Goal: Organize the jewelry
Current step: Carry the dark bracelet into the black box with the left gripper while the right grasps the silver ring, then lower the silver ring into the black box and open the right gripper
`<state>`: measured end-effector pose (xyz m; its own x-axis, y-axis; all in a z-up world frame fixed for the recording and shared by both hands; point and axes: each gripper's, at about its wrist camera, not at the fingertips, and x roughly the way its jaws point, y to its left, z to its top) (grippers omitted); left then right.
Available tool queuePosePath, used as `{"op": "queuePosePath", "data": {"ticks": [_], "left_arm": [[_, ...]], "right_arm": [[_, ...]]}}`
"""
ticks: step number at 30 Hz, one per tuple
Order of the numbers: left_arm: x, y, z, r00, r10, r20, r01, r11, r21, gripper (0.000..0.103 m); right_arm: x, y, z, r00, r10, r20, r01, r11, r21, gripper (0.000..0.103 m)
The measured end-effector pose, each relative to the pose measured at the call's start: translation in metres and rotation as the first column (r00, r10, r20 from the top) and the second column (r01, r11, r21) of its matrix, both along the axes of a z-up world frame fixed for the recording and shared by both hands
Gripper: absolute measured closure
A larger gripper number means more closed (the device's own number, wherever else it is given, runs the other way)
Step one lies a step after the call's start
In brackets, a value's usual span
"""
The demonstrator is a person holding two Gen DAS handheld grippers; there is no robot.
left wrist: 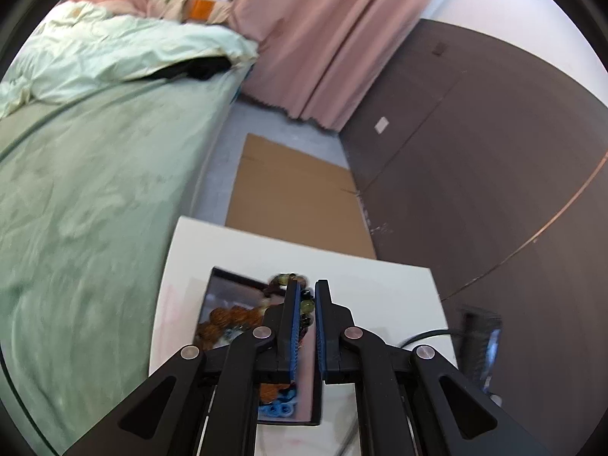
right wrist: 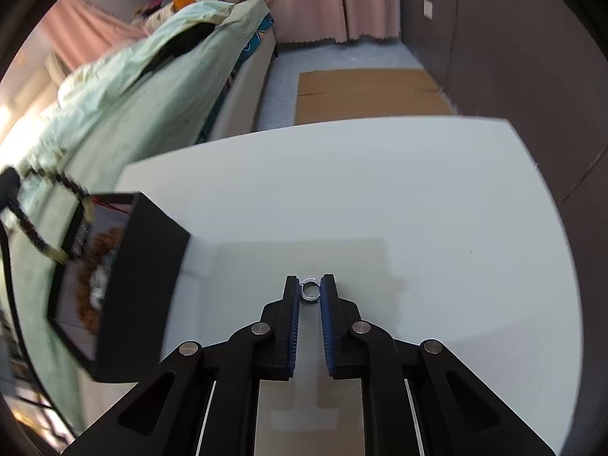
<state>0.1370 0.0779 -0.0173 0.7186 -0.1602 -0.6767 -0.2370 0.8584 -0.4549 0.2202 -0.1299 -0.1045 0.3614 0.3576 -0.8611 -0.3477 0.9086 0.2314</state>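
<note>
A black jewelry box (left wrist: 228, 296) stands on the white table (left wrist: 380, 277), with brown, blue and pale beads inside. My left gripper (left wrist: 307, 288) is shut on a dark and green bead bracelet (left wrist: 283, 281) and holds it over the box. In the right wrist view the box (right wrist: 144, 273) stands at the left, and a dark bead strand (right wrist: 68, 186) hangs above it from the left gripper's side. My right gripper (right wrist: 311, 283) is shut on a small silver ring (right wrist: 310, 290) just above the table (right wrist: 418, 197).
A bed with green bedding (left wrist: 95, 174) runs along the table's left side. A flat cardboard sheet (left wrist: 296, 197) lies on the floor beyond the table. Pink curtains (left wrist: 323, 38) and a dark wall (left wrist: 475, 152) stand behind. A black cable (left wrist: 425, 332) crosses the table's right edge.
</note>
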Motion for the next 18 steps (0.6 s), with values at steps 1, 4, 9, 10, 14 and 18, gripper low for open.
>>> {"op": "queuePosePath", "data": {"ticks": [1, 4, 9, 10, 14, 18], "left_arm": [[0.000, 0.002, -0.003, 1.000, 0.000, -0.016, -0.001, 1.000, -0.008, 0.095], [0.003, 0.008, -0.013, 0.997, -0.005, -0.075, 0.002, 0.999, -0.039, 0.081], [-0.009, 0.022, -0.016, 0.995, 0.067, -0.070, -0.069, 0.997, -0.028, 0.028], [-0.011, 0.025, -0.015, 0.995, 0.075, -0.070, -0.077, 0.997, -0.019, 0.028], [-0.017, 0.036, -0.018, 0.992, 0.086, -0.097, -0.087, 0.996, -0.010, 0.028], [-0.026, 0.042, -0.017, 0.992, 0.081, -0.098, -0.080, 0.997, 0.018, 0.028]], "right_arm": [[-0.001, -0.002, 0.003, 1.000, -0.004, -0.003, 0.004, 1.000, 0.020, 0.090], [-0.004, -0.005, 0.011, 1.000, -0.003, 0.000, 0.003, 0.997, 0.071, 0.090], [-0.015, -0.003, 0.037, 0.998, 0.022, 0.061, -0.031, 0.988, 0.153, 0.090], [-0.019, -0.001, 0.044, 0.995, 0.030, 0.090, -0.045, 0.985, 0.169, 0.090], [-0.028, 0.012, 0.061, 0.988, 0.054, 0.143, -0.085, 0.971, 0.222, 0.090], [-0.035, 0.027, 0.070, 0.981, 0.086, 0.171, -0.131, 0.953, 0.272, 0.090]]}}
